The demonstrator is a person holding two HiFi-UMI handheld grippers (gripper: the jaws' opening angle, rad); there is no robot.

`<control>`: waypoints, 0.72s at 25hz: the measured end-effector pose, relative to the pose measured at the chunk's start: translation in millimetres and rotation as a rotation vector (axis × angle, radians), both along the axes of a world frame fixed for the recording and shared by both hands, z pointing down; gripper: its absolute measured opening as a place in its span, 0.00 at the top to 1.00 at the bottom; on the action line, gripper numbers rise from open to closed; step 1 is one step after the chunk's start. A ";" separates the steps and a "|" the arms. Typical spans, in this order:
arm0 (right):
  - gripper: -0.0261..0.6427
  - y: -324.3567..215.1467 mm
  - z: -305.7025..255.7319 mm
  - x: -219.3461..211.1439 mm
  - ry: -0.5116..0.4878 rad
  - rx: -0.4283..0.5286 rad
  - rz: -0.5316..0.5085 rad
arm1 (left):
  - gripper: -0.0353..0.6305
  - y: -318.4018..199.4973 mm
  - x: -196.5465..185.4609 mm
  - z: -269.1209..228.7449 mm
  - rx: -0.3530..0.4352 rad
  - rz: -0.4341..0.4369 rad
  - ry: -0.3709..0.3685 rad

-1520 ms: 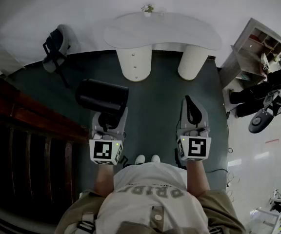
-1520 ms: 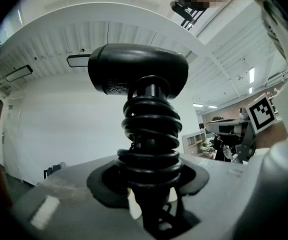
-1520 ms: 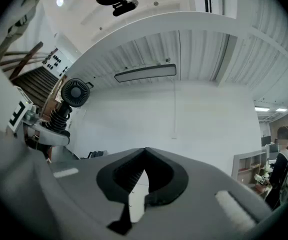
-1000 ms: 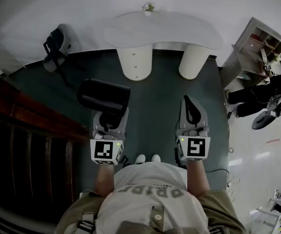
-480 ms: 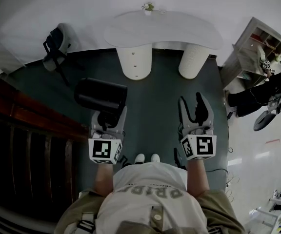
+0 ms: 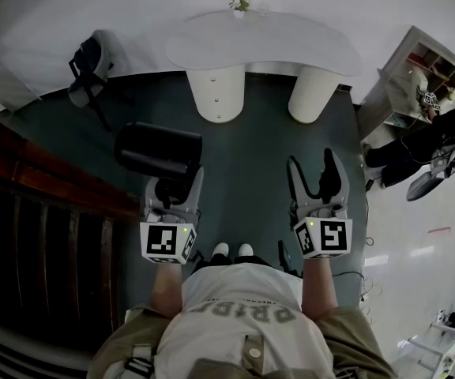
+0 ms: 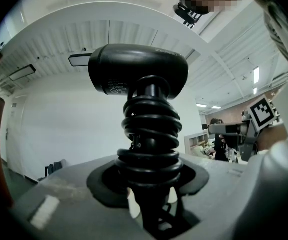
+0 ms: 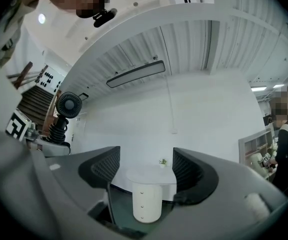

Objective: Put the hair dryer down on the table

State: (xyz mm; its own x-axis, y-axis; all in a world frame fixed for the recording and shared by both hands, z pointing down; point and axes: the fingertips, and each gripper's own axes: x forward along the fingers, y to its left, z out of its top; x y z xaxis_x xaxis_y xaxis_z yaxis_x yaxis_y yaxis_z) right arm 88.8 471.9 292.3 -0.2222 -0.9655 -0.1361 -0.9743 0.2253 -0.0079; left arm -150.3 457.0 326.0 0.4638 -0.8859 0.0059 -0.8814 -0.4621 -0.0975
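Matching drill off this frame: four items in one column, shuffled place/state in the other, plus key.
1. hair dryer
2. right gripper
3. white table
4. chair

A. by the wall, far left in the head view
B. clamped by its handle in the left gripper
C. nothing between its jaws
D. ahead of the person, small plant on its far edge

Pairs: 1-B, 2-C (jaws opening, empty), 3-D, 4-A.
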 end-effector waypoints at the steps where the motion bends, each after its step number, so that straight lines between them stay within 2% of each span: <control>1: 0.49 0.4 0.7 3.1 0.000 -0.001 -0.005 | 0.61 1.3 2.5 0.3 0.000 -0.006 0.008; 4: 0.49 -0.7 5.8 12.8 -0.001 -0.007 -0.018 | 0.61 2.5 10.4 3.1 -0.004 -0.021 0.022; 10: 0.49 -5.4 15.0 22.0 -0.003 -0.033 -0.028 | 0.61 2.4 15.1 6.2 -0.017 -0.035 -0.004; 18: 0.49 -29.2 27.9 28.5 -0.014 -0.056 -0.011 | 0.61 -24.6 20.1 7.4 -0.011 -0.021 0.004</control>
State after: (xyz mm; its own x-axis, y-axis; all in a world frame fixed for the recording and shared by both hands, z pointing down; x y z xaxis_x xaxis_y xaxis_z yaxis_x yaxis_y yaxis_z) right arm 117.3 442.7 320.2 -0.2317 -0.9690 -0.0854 -0.9713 0.2353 -0.0344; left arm -130.2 432.4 333.4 0.4455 -0.8952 0.0140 -0.8912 -0.4449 -0.0885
